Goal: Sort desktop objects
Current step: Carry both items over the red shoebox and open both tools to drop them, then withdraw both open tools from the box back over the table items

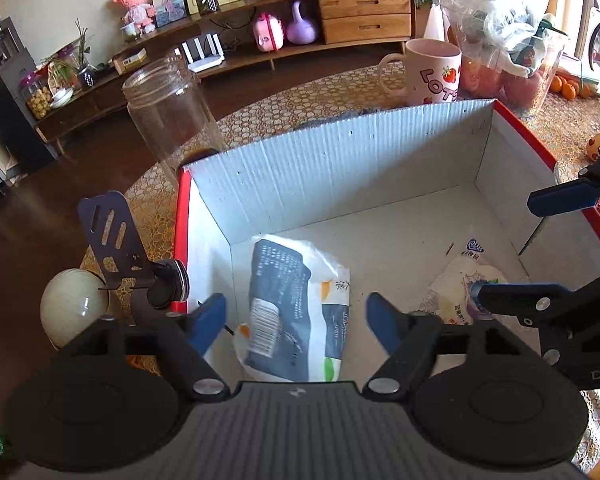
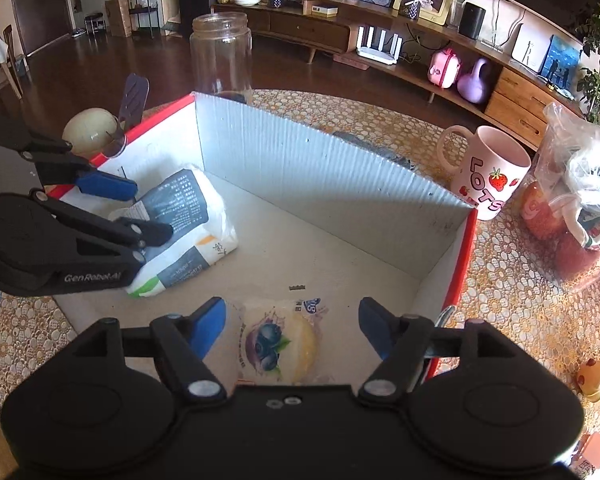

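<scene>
Fingers (image 1: 220, 312) of both grippers gape over the box (image 1: 340, 168); only right wrist shows pastry (image 2: 280, 344) whole.

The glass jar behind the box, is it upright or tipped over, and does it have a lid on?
Upright, no lid: the glass jar stands with its open mouth upward; it looks empty.

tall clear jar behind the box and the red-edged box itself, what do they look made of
Tall clear jar: looks like glass or clear plastic; transparent, glossy, threaded neck, no lid. I cannot tell which.
Red-edged box: seems corrugated cardboard; its white back wall shows fine vertical ribs, matte finish, red outer skin along the rim.
</scene>
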{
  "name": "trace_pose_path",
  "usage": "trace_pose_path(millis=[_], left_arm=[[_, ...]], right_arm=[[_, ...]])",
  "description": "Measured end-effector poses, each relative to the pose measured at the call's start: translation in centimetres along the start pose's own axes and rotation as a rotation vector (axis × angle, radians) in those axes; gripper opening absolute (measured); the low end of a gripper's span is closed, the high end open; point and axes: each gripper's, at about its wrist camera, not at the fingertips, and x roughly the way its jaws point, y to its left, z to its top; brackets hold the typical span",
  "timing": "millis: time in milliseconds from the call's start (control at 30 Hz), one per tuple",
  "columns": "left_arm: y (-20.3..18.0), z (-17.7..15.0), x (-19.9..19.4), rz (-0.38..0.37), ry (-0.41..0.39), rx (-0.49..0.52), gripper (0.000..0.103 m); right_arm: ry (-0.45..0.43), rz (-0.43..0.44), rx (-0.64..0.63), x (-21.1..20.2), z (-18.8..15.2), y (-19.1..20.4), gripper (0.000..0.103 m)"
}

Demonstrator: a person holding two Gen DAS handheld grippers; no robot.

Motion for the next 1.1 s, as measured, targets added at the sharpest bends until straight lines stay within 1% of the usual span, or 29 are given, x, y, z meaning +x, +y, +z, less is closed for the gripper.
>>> trace_pose_path(millis=[133, 233, 367, 433, 600, 900, 1000, 1100], left_arm=[[-0.5, 0.2, -1.7, 0.009, -0.03, 0.018, 0.081], [-0.8, 0.0, -3.0, 0.001, -0.051, 0.017, 0.081], [-1.1, -0.4, -4.8, -0.026, -0.075, -0.02, 0.081], [-1.3, -0.6, -5.4, -0.041, -0.074, -0.039, 0.081], [-2.4, -1.2, -7.2, -0.056, -0.107, -0.066, 0.081], [-4.6, -2.7, -10.9, -0.027, -0.175, -0.081, 0.081], [-5.6, -3.2, -12.4, -0.006, -0.199, -0.075, 0.081], [-6.8, -3.7, -13.7, -0.003, -0.219, -0.075, 0.081]], right_arm=[[-0.029, 0.008, 0.004, -1.5, -0.5, -0.5, 0.077], [-0.05, 0.019, 0.012, -2.9, -0.9, -1.0, 0.079], [-0.076, 0.032, 0.026, -4.8, -1.8, -1.5, 0.082], [-0.089, 0.041, 0.032, -5.8, -2.3, -1.7, 0.083], [-0.122, 0.05, 0.047, -7.9, -3.5, -2.2, 0.085], [-0.183, 0.067, 0.08, -11.5, -5.9, -3.0, 0.087], [-0.204, 0.069, 0.097, -12.7, -7.0, -3.5, 0.089], [-0.225, 0.068, 0.12, -13.7, -8.2, -4.1, 0.089]])
